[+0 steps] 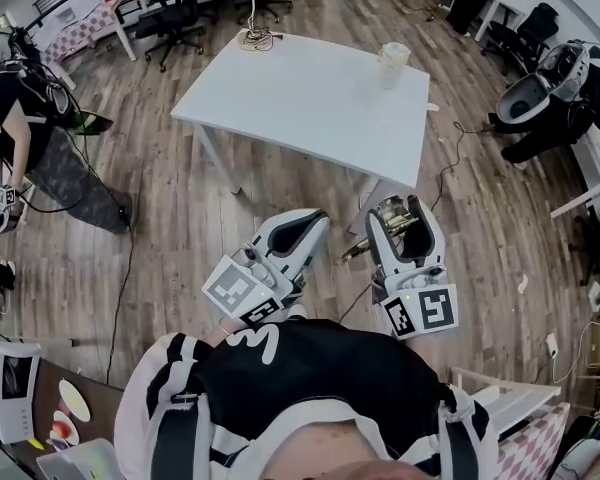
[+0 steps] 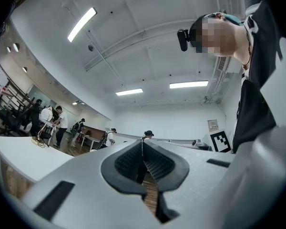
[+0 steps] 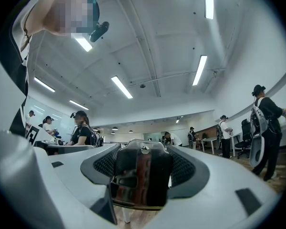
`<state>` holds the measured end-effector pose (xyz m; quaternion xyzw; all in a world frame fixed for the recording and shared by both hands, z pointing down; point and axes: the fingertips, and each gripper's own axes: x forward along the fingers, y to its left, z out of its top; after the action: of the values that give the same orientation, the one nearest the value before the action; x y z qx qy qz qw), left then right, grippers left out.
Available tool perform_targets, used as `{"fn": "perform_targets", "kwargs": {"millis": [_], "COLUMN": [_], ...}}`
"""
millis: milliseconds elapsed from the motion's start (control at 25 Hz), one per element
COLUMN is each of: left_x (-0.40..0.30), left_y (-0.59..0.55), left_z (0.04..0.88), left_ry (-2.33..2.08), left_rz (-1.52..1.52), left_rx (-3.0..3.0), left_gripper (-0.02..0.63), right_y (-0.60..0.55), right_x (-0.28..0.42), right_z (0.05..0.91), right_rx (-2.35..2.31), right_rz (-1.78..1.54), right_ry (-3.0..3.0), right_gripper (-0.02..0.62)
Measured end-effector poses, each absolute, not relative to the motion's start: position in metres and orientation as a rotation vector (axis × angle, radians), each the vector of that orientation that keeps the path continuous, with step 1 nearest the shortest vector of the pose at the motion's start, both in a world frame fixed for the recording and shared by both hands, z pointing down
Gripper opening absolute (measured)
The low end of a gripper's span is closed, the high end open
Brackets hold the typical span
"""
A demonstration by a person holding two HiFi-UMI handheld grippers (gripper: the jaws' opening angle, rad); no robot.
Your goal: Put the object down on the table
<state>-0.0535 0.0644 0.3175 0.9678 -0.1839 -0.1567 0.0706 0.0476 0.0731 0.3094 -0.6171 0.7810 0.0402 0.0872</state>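
A shiny dark metal object (image 3: 142,175) with a rivet near its top sits clamped between the pads of my right gripper (image 3: 142,168). In the head view the right gripper (image 1: 400,214) is held near the person's chest, short of the white table (image 1: 310,103), and the metal object (image 1: 393,219) glints between its jaws. My left gripper (image 1: 308,226) is beside it on the left, also short of the table. In the left gripper view its jaws (image 2: 143,159) are shut together with nothing between them. Both gripper views point upward at the ceiling.
On the table a pale cup (image 1: 392,64) stands at the far right and a lamp with coiled cable (image 1: 250,13) at the far left corner. Wooden floor surrounds it. Office chairs (image 1: 175,13) stand behind; a person (image 1: 15,118) is at left, another (image 1: 555,93) at right.
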Motion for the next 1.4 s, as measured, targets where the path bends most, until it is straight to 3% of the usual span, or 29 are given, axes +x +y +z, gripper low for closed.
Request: {"fn": "perform_targets", "kwargs": {"millis": [1400], "left_x": [-0.076], "left_y": [-0.008], "left_z": [0.341], "left_ry": [-0.545], "left_rz": [-0.42], "left_rx": [2.919], "left_gripper": [0.009], "right_y": [0.005], "right_x": [0.025], "right_z": [0.314], "right_rx": [-1.836], "right_rz": [0.145], "right_ry": [2.355], "right_gripper": [0.295]}}
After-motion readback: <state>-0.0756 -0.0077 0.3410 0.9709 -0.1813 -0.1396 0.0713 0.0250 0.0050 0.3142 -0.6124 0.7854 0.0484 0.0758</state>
